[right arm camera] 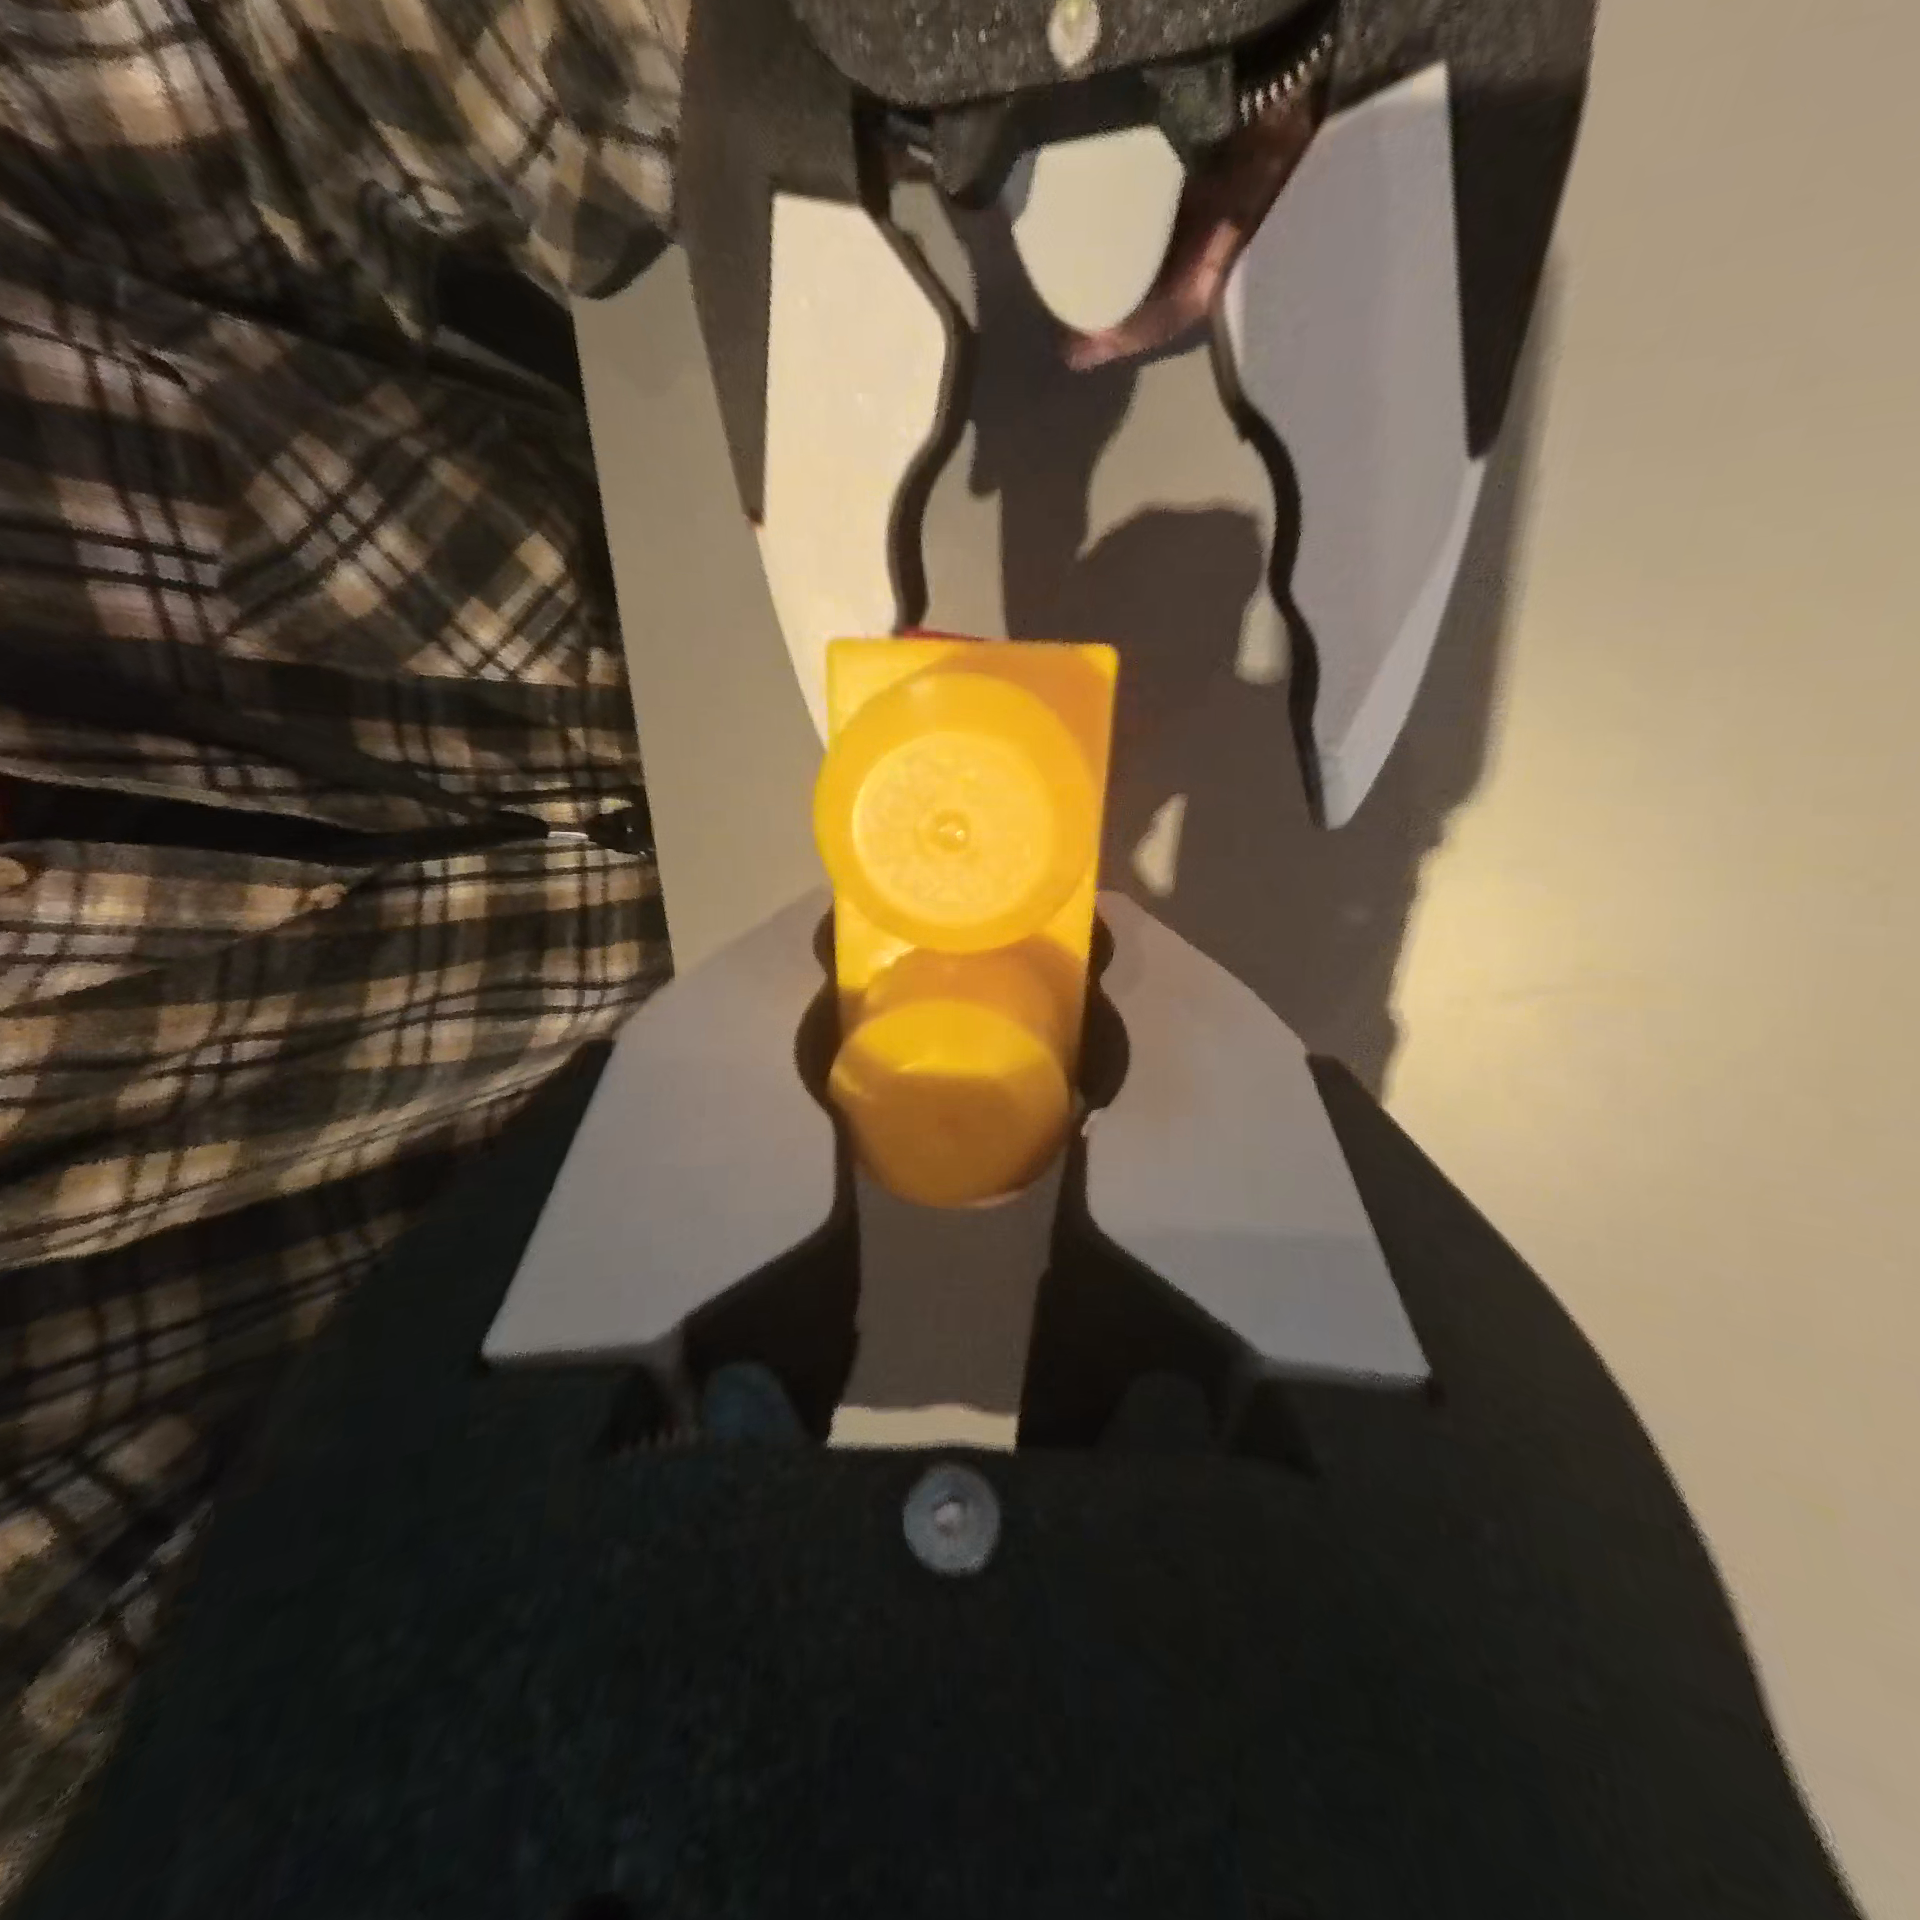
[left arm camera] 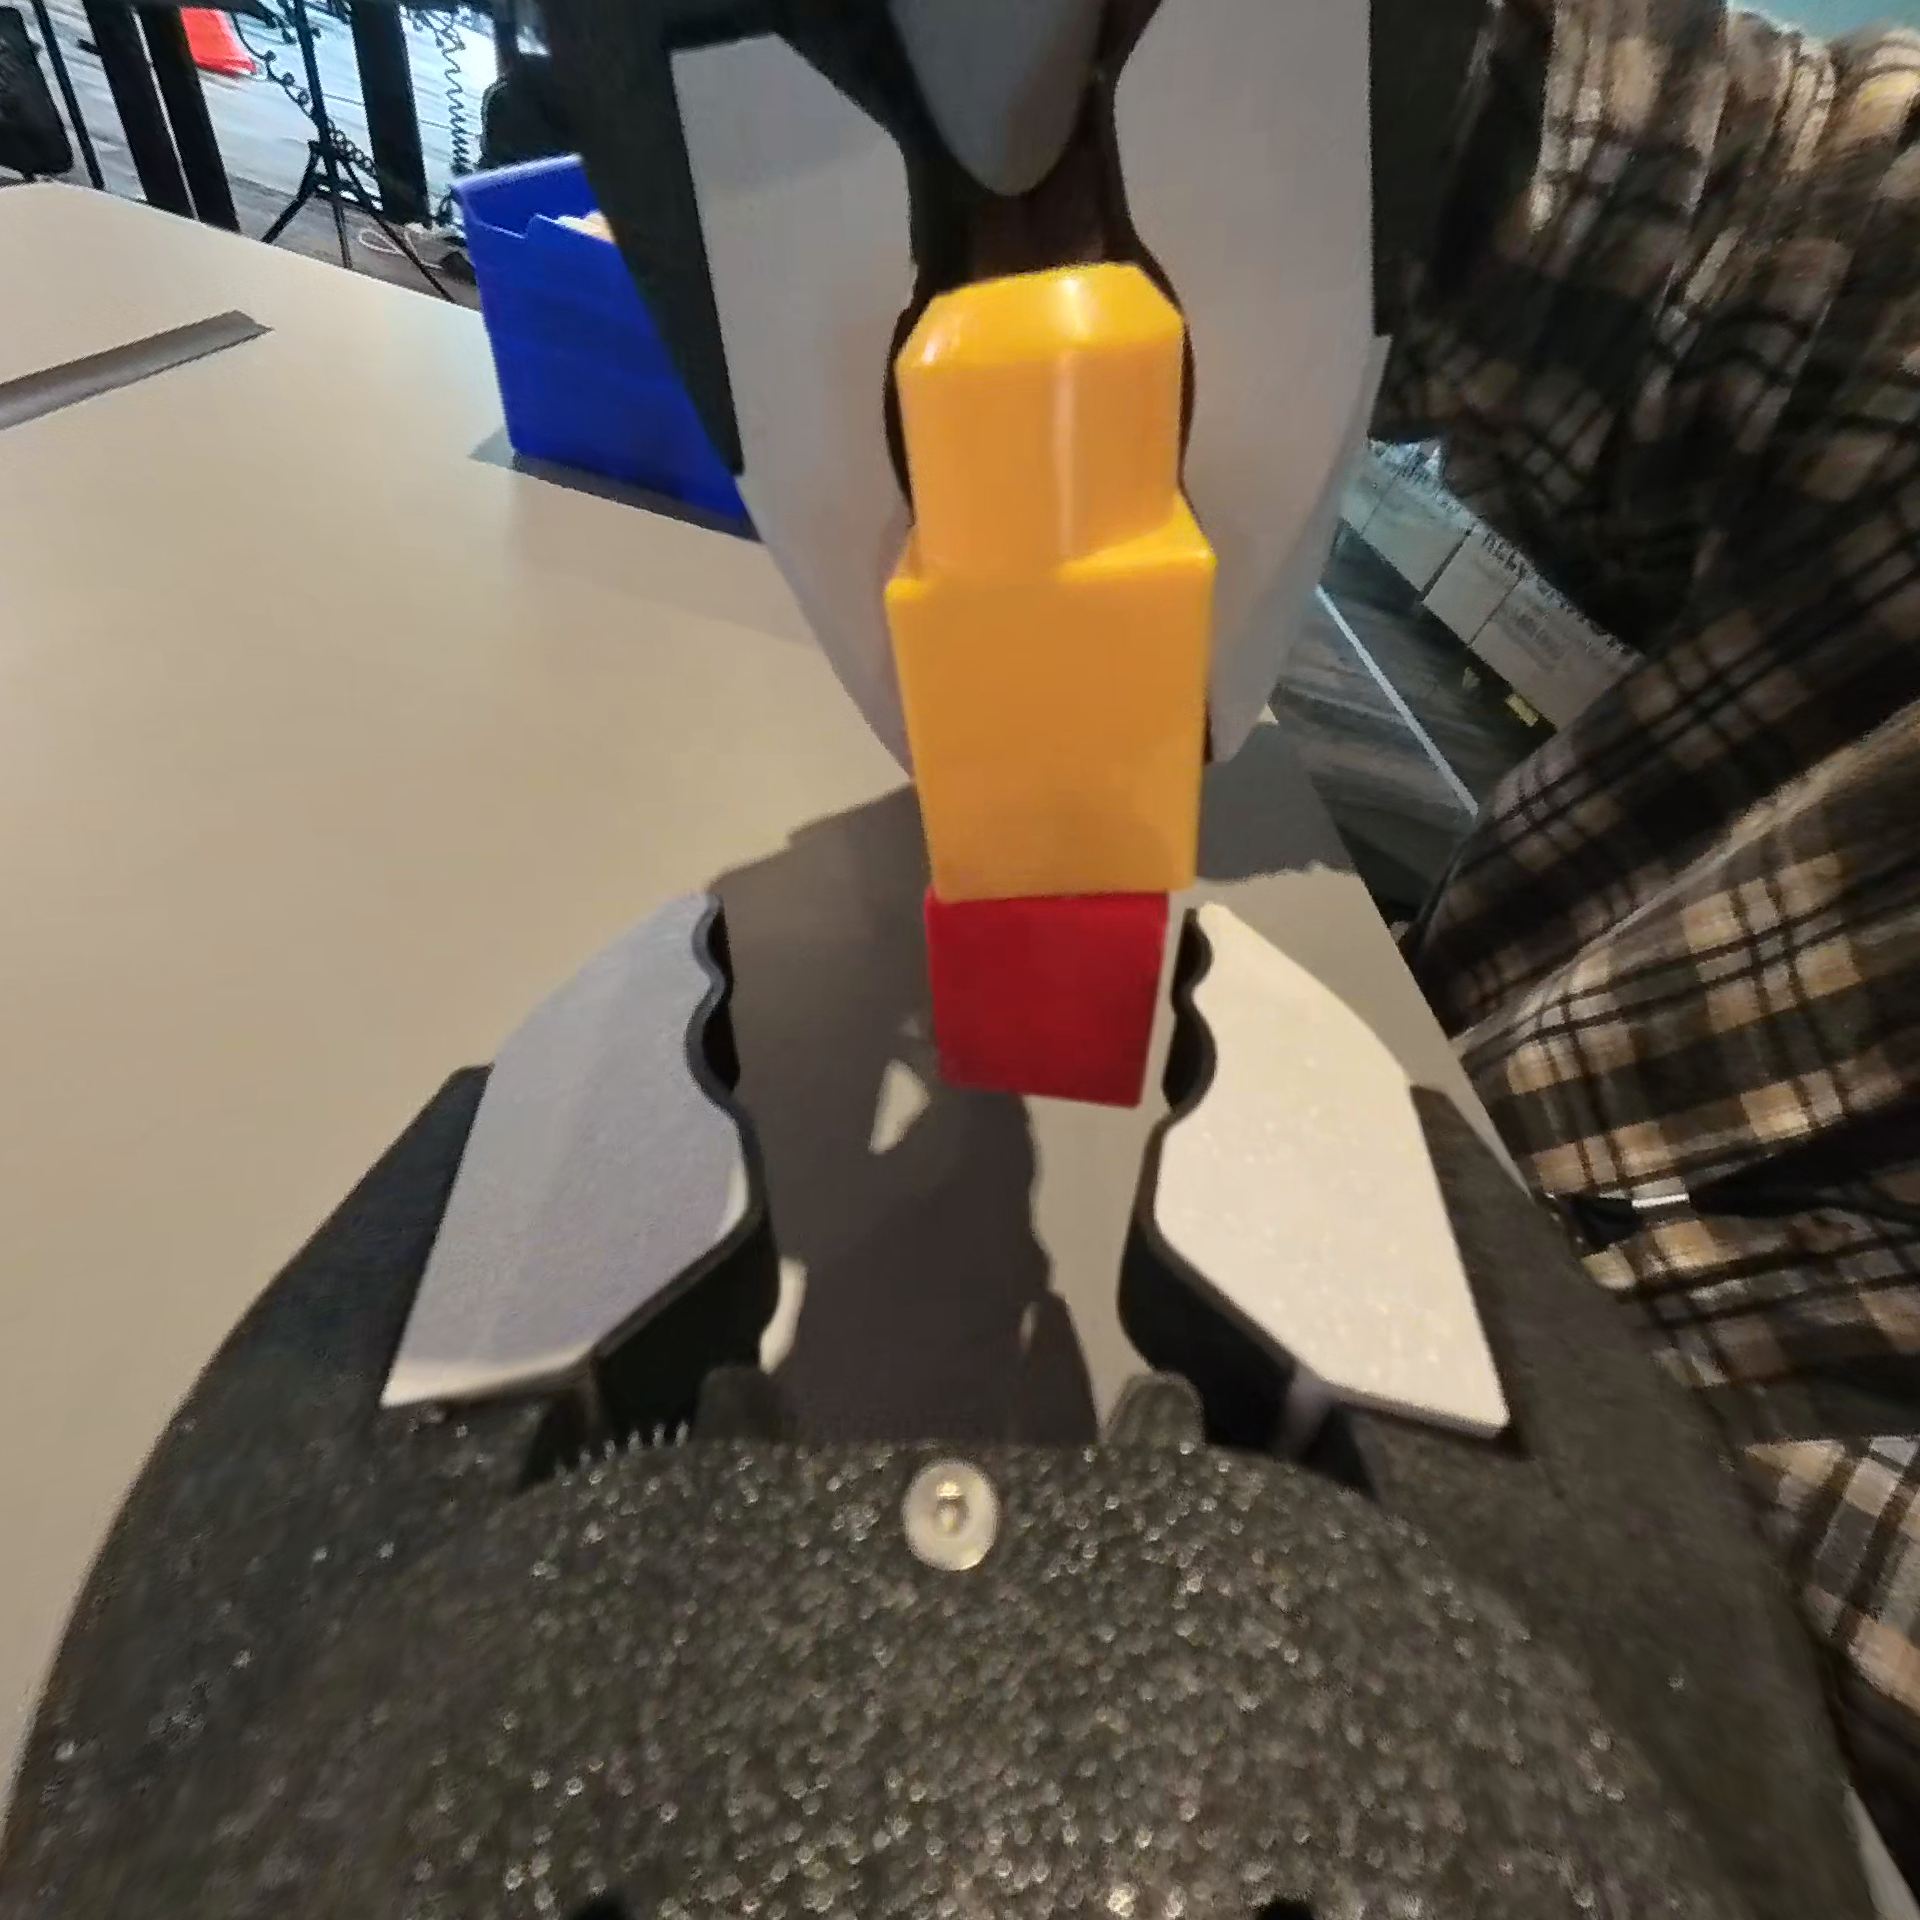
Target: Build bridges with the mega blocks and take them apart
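Left wrist view: a broad beige worktop (left arm camera: 312,675) carries a blue plastic bin (left arm camera: 561,332) at the back. Nearer, the right tongs (left arm camera: 1049,644) come in from above, clamped on a tall yellow plastic mega block (left arm camera: 1049,623) that is seated on a small red plastic cube block (left arm camera: 1044,997). The left tongs (left arm camera: 951,997) stand wide, the red block just between their tips, near the right one. This looks like the take-apart step. Next, the left tongs likely need to close on the red block and pull.

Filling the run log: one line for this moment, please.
right gripper: shut on yellow block | left gripper: open around red block | blocks joined
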Available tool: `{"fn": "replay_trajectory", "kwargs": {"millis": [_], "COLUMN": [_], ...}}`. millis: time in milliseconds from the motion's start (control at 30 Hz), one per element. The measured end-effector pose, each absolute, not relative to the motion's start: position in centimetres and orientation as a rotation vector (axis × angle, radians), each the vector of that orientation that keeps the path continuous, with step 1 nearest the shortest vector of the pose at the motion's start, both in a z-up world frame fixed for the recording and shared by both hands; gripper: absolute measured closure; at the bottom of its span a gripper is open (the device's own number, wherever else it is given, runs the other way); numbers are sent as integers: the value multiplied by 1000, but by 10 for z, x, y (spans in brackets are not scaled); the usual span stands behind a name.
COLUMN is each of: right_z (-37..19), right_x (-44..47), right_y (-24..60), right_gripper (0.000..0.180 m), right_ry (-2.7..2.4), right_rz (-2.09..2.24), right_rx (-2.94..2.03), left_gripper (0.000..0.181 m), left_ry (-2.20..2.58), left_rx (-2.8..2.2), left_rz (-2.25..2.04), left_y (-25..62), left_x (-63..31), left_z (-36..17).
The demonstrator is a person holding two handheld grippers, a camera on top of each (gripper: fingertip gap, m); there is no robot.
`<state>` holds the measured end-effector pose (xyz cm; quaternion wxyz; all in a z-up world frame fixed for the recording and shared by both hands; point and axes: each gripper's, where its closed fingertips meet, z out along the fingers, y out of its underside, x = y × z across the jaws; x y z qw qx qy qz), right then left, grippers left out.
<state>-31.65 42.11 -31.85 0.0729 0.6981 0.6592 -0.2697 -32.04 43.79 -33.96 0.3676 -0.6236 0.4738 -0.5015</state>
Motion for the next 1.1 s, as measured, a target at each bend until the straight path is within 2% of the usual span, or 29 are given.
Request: {"fn": "replay_trajectory", "kwargs": {"millis": [67, 167, 867, 967, 1100], "right_z": [-319, -320, -304, -286, -253], "right_x": [-319, -321, -328, -333, -336], "right_y": [420, 421, 425, 426, 443], "right_gripper": [137, 138, 138, 123, 117], "right_ry": [1975, 1984, 2082, 2169, 2189], "right_rz": [-818, -807, -684, -833, -1265], "right_rx": [2094, 2104, 2251, 2215, 2353], "left_gripper": [107, 138, 140, 140, 140], "left_ry": [1230, 1269, 1159, 1110, 1011], "left_rx": [-1577, -1524, -1518, -1483, -1443], "left_rz": [-1316, -1373, -1393, -1419, -1458], "left_y": [433, 423, 425, 429, 439], "left_x": [-318, -316, -320, -324, -337], "left_z": [-338, -334, -311, -304, -294]}}
